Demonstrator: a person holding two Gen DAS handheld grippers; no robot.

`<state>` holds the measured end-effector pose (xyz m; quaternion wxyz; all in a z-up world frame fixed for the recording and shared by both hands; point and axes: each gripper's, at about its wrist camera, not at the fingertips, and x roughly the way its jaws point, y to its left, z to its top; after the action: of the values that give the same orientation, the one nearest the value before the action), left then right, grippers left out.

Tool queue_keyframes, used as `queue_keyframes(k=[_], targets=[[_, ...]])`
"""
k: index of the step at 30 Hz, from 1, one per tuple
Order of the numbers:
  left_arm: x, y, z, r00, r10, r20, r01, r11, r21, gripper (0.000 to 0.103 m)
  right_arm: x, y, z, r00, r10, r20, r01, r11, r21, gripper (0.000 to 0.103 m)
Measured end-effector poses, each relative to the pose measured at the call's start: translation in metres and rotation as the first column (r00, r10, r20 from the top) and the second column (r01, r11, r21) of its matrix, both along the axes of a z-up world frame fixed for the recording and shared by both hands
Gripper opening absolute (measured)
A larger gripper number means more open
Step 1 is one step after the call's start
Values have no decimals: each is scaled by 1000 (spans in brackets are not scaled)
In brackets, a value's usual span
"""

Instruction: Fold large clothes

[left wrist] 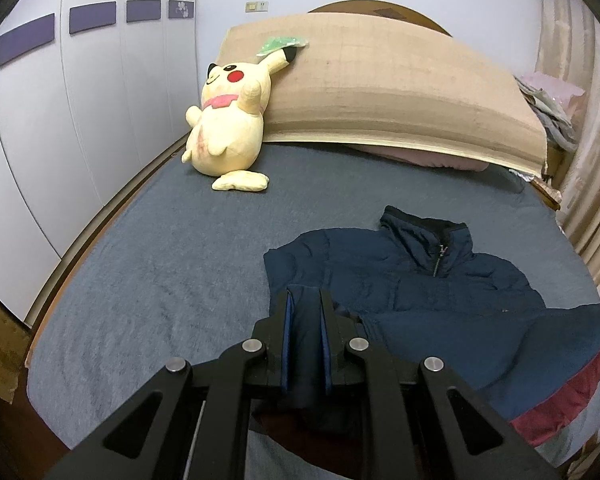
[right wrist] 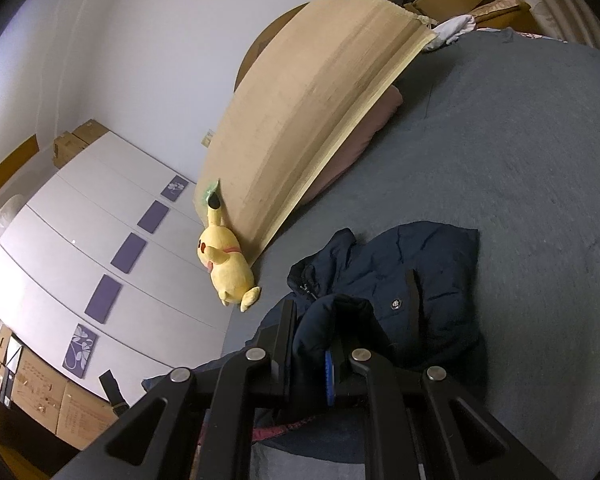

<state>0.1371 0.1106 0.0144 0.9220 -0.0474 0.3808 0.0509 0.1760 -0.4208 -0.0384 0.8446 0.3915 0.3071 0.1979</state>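
Note:
A navy padded jacket [left wrist: 412, 276] with a zipped stand-up collar lies on the grey-blue bed [left wrist: 160, 264], its dark red lining [left wrist: 560, 404] showing at the lower right. My left gripper [left wrist: 306, 300] is shut on a fold of the jacket's navy fabric, lifted over the jacket's lower left part. In the right wrist view the same jacket [right wrist: 420, 264] lies ahead, and my right gripper [right wrist: 316, 316] is shut on a bunched fold of it, with a strip of red lining [right wrist: 276, 432] hanging below.
A yellow plush toy [left wrist: 228, 120] leans against a tan folded mat [left wrist: 380, 92] at the head of the bed. White wardrobe doors [left wrist: 80, 120] run along the left. Curtains [left wrist: 580, 160] and piled clothes sit at the right. Cardboard boxes [right wrist: 52, 396] stand on the floor.

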Motion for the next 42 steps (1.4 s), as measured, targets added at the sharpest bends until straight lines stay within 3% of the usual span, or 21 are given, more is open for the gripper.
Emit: queue_keyframes(k=[42], targets=[[90,4,-46,995,5,-105,-5,1000,2,13,93,10,-14,997,5,-76,-8,999,-47,12]])
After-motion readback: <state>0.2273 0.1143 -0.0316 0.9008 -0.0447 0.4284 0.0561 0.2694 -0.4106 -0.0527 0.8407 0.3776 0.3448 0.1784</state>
